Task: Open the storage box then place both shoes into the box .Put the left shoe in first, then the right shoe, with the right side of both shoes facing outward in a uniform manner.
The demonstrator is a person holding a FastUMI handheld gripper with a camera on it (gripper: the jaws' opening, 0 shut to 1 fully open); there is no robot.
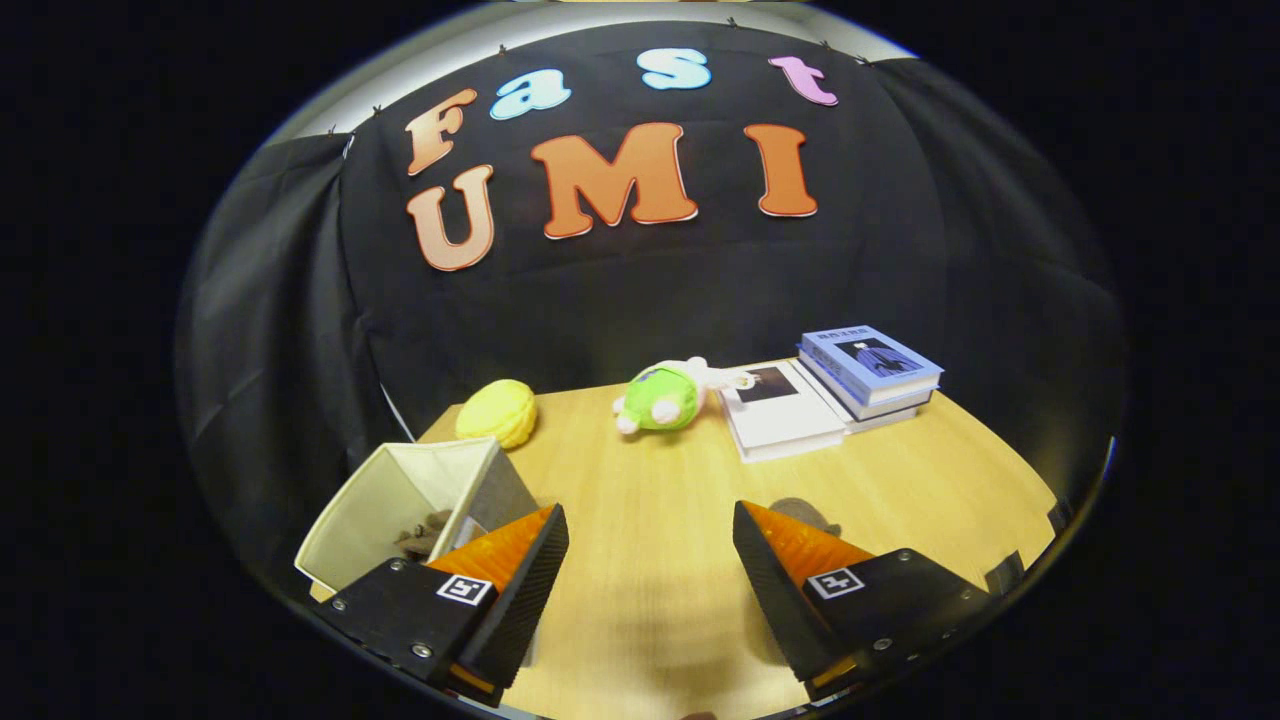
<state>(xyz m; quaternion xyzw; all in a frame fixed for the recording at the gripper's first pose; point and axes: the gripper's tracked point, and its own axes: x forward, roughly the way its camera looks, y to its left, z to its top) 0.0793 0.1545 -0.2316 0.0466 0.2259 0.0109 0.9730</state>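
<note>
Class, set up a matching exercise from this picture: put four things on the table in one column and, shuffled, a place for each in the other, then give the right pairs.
1. storage box
2. yellow plush
3. green plush
4. blue book

A. on top of the book stack
B. next to the open gripper's left finger
C. just beyond the box
D. beside the white book

Pairs: 1-B, 2-C, 3-D, 4-A

I see a pale wood table point(650, 500) under warm light. Behind it hangs black cloth point(620, 290), folded at both sides. Above the cloth runs a bright strip point(420, 60), maybe a white wall.
</note>
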